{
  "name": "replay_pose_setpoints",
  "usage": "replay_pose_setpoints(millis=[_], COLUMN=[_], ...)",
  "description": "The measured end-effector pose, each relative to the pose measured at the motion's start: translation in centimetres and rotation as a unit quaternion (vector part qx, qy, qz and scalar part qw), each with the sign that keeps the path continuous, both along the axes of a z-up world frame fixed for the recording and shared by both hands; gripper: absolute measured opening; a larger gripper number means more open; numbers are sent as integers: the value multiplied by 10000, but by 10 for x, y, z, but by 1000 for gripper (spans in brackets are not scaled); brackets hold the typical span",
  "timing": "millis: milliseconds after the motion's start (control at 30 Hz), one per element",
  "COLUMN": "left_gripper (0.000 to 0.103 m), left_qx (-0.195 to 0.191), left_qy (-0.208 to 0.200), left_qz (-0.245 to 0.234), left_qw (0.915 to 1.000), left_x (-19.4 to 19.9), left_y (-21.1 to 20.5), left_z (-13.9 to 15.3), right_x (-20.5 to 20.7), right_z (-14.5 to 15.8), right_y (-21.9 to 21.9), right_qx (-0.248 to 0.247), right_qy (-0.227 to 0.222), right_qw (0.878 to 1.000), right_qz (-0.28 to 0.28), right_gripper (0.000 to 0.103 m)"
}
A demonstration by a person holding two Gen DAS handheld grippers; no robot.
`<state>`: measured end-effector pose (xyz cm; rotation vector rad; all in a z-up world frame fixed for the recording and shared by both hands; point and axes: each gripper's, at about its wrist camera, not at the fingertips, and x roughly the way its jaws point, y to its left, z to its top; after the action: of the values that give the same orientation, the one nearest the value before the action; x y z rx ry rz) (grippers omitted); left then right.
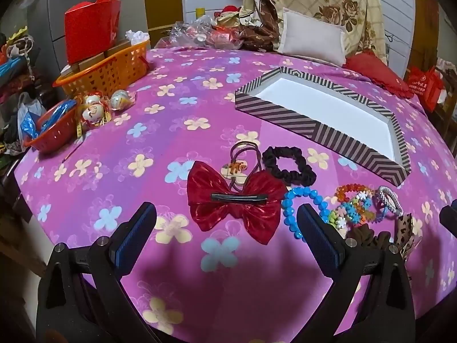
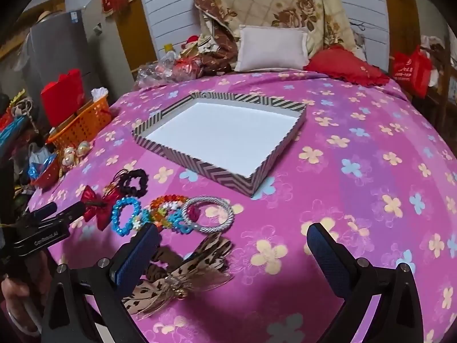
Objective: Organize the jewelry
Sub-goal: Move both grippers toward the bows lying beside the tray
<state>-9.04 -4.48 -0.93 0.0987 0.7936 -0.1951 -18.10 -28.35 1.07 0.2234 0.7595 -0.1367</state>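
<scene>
A striped shallow box (image 1: 360,140) (image 2: 197,161) with a white bottom lies open on the pink flowered bedspread. In front of it lie a red bow clip (image 1: 237,200) (image 2: 95,204), a hair tie with a cartoon charm (image 1: 234,170), a black scrunchie (image 1: 288,165) (image 2: 132,183), a blue bead bracelet (image 1: 305,208) (image 2: 125,213), a multicoloured bead bracelet (image 1: 354,205) (image 2: 165,210), a silver rope bangle (image 1: 390,200) (image 2: 208,214) and a leopard-print bow (image 2: 182,274) (image 1: 407,234). My left gripper (image 1: 225,228) (image 2: 61,210) is open just short of the red bow. My right gripper (image 2: 231,243) is open above the leopard bow.
An orange basket (image 1: 105,68) (image 2: 82,125) with a red bag, a small red basket (image 1: 54,131) and painted eggs (image 1: 94,108) sit at the bed's left edge. Pillows (image 1: 311,35) (image 2: 271,48) and a red cushion (image 2: 345,67) line the far end. A hand (image 2: 17,294) holds the left gripper.
</scene>
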Motion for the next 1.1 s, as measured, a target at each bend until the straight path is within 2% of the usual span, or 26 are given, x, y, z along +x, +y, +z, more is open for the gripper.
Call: replay_pose_setpoints(millis=[67,233,433,600,867,1100], left_gripper=[99,99,99,99,99,99], left_qx=[-15,-63,-67,-77,-115,-216], left_qy=[3,70,133,140,212,360], left_qz=[-5,28,21,10,22,-9], left_qw=[10000,10000,9999,9999,9997,9991], left_x=[-1,2,0,2,3,4], left_y=[0,1,-2,1,4,15], left_z=[0,-1,-5,-5,-7,-9], right_x=[0,-2,-2,-2,-2,-1], right_z=[0,3,6,2,0,-3], right_y=[-6,14,19,23,28,28], right_qx=[-45,-345,-596,-406,-418,-467], right_qy=[-12,-32,-140,-72,-123,4], right_qw=[10000,9994,9981,9990,9989,9986], right_qz=[29,-1,80,177,200,264], right_gripper=[103,103,103,103,103,103])
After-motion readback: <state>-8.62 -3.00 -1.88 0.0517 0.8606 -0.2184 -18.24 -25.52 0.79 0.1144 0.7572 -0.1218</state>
